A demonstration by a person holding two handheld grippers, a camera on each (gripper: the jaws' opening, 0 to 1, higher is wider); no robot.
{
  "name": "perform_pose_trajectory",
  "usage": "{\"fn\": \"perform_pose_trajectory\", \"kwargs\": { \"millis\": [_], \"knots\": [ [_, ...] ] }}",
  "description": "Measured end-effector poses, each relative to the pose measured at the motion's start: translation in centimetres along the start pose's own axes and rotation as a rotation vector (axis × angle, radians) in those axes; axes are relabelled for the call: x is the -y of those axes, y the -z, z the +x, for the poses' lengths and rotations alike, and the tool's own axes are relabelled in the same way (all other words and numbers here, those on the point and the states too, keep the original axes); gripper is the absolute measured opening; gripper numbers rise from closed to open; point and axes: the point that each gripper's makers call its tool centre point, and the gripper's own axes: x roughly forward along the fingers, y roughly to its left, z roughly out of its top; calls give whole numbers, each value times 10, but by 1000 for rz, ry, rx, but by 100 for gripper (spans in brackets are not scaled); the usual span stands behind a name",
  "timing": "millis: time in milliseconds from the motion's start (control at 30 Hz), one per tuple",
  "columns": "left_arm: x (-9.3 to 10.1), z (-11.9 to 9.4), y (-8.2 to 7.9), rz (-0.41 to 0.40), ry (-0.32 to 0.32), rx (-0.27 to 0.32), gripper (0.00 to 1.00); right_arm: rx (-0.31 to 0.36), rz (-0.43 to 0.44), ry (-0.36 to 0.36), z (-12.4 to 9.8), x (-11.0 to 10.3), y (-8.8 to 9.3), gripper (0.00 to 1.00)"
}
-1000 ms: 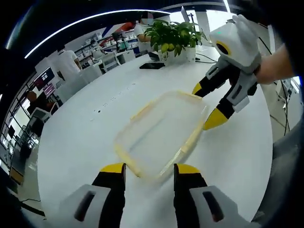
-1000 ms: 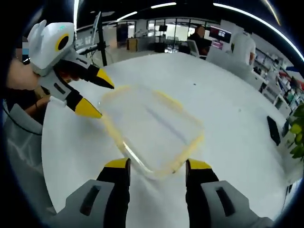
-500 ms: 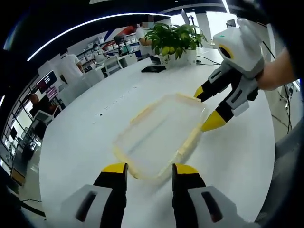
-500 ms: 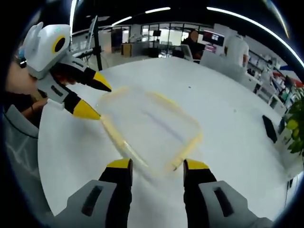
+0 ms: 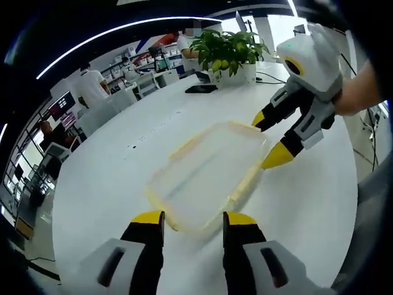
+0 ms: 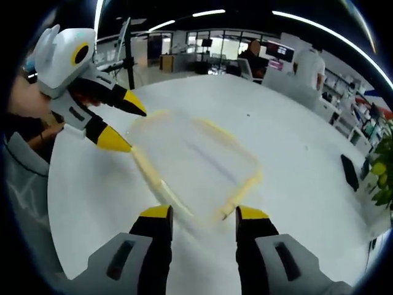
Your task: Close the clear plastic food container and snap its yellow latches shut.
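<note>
Two grippers, mine. My left gripper (image 5: 187, 219) sits nearest in the left gripper view, fingers (image 5: 146, 217) released, parted astride the near edge of the container (image 5: 206, 175) without touching it that I can tell. My right gripper (image 6: 202, 214) sits nearest in the right gripper view, fingers (image 6: 157, 212) likewise released, flanking the container's near corner.

One container, clear with a yellow rim, lid on, lying flat on the white tabletop (image 5: 116, 172), between both grippers. Each gripper hovers at an opposite end of it: in the left gripper view the right one comes in from the right, yellow tips spread beside the far corner. Latches too blurred to tell whether they are snapped.

Against half a second ago: container and both grippers hold nearly the same places; the right gripper view has shifted slightly.

Farther off: one dark phone (image 5: 201, 88) flat on the tabletop, then one potted plant (image 5: 228, 48) with yellow fruit. Beyond the tabletop, an office with at least three people. No legible writing.
</note>
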Motion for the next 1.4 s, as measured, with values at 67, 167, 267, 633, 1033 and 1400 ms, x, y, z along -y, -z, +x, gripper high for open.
{"fn": "perform_pose_trajectory", "kwargs": {
  "millis": [67,167,267,633,1033,1400],
  "knots": [
    [-2,0,1,0,-2,1,31,0,0,1,2,-1,-2,37],
    [-7,-1,4,1,-7,4,31,1,-11,2,6,-3,-5,37],
    [-16,-1,7,0,-16,2,31,5,-22,-2,10,-6,-10,36],
    [-36,-5,17,23,-35,-9,31,13,-44,-15,28,-10,-27,35],
    [-47,-3,20,26,-48,-5,31,9,-53,-19,37,-10,-35,35],
    [-45,-10,33,-35,-57,-50,34,8,-26,-1,31,-9,-34,36]
  ]
}}
